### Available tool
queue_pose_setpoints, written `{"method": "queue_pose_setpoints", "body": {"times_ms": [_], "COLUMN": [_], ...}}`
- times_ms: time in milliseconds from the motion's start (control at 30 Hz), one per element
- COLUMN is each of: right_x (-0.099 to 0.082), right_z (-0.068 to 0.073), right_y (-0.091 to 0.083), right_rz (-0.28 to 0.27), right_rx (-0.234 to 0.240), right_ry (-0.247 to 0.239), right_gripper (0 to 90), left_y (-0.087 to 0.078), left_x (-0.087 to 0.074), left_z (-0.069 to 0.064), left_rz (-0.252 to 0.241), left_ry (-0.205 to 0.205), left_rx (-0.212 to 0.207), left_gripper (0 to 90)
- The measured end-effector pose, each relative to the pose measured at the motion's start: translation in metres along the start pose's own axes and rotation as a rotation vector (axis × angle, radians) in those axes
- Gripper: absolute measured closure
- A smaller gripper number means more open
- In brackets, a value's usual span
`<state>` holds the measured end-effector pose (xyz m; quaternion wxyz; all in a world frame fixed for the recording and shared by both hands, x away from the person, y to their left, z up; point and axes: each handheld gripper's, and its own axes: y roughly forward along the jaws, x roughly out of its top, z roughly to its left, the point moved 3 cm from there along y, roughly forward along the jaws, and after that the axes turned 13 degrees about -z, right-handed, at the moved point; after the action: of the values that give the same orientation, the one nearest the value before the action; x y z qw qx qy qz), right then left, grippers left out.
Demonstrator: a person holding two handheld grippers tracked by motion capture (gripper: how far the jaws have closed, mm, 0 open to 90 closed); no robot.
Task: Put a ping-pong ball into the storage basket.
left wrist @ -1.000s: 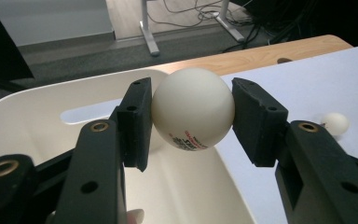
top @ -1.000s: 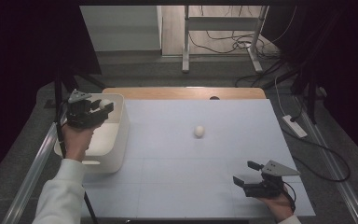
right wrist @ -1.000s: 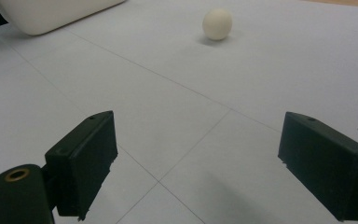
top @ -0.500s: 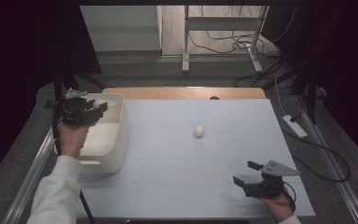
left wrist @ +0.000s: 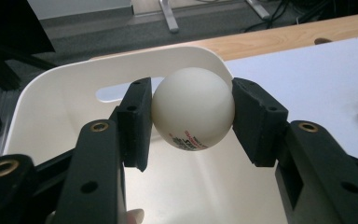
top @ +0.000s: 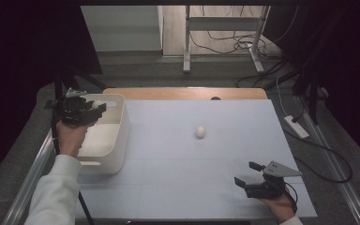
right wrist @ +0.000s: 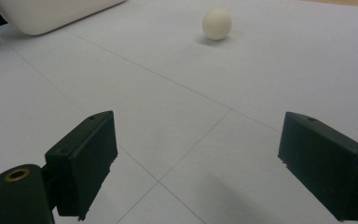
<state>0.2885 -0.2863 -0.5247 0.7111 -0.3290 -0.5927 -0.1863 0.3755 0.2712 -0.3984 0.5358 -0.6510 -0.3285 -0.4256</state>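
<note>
My left gripper (top: 96, 106) (left wrist: 192, 112) is shut on a white ball (left wrist: 193, 109) (top: 96, 104) with red and black print, held above the white bin (top: 115, 136) (left wrist: 74, 84) at the table's left edge. A second white ball (top: 200, 131) (right wrist: 216, 23) lies alone near the middle of the pale blue table top (top: 192, 164). Near the front right corner my right gripper (top: 246, 173) (right wrist: 196, 163) rests low over the table, open, with nothing between its jaws and the loose ball well ahead of it.
The bin has a handle slot (left wrist: 121, 92) in its far wall. A wooden strip (top: 187, 93) runs along the table's far edge. A white power strip (top: 296, 126) and cables lie on the floor to the right, and a metal frame's legs (top: 186, 42) stand beyond the table.
The left hand has drifted slightly left and back with the ball, staying over the bin. The right gripper has kept still.
</note>
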Motion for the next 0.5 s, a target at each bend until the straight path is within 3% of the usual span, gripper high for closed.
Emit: {"method": "queue_pose_setpoints", "body": {"times_ms": [500], "right_x": [0.000], "right_z": [0.000], "right_y": [0.000], "right_rz": [0.001], "right_rx": [-0.001], "right_ry": [0.000], "right_gripper": [11.2], "left_y": [0.012], "left_x": [-0.005], "left_z": [0.002], "left_rz": [0.098], "left_ry": [0.012], "left_rx": [-0.007], "left_gripper": [50.3]}}
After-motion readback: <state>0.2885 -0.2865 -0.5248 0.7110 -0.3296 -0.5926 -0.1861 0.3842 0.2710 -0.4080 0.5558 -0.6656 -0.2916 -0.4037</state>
